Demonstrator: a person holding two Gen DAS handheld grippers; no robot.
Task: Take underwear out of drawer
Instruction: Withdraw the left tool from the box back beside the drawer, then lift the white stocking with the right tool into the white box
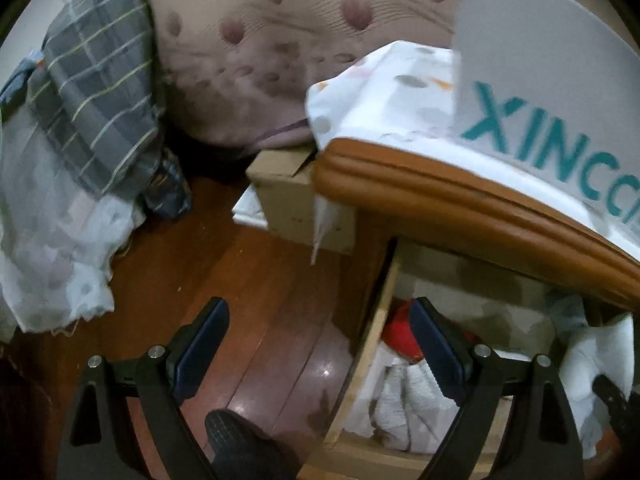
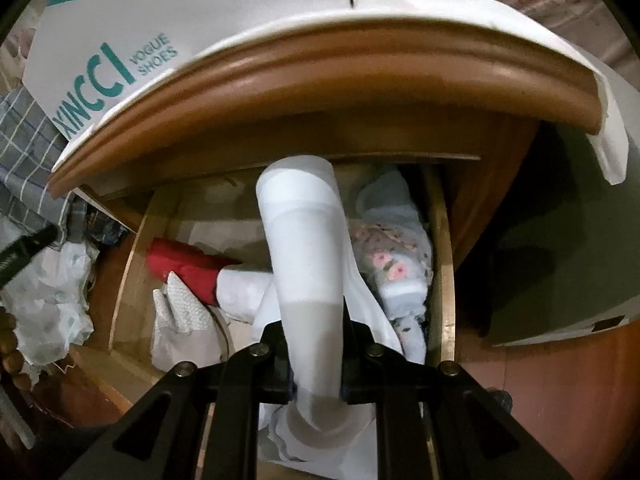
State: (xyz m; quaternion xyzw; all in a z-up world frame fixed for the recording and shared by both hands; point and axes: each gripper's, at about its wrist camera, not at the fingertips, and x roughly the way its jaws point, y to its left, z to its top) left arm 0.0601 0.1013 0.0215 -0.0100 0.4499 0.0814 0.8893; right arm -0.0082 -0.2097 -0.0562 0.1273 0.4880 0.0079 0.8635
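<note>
One white garment (image 2: 308, 264) is pinched in the right gripper (image 2: 316, 384) above the middle of the open drawer (image 2: 446, 280), not yet clear, while the left gripper (image 1: 320, 360), jaws wide and empty, straddles its left edge.

Count, both views: one open drawer (image 2: 446, 264); inside it one red garment (image 2: 188, 266), one floral-print piece (image 2: 394, 254), one white honeycomb-textured piece (image 2: 182, 320) and one white garment (image 2: 304, 256). Two grippers: left gripper (image 1: 320, 344), right gripper (image 2: 316, 376). One printed shoe box (image 2: 132, 40); one plaid cloth (image 1: 100, 92).
</note>
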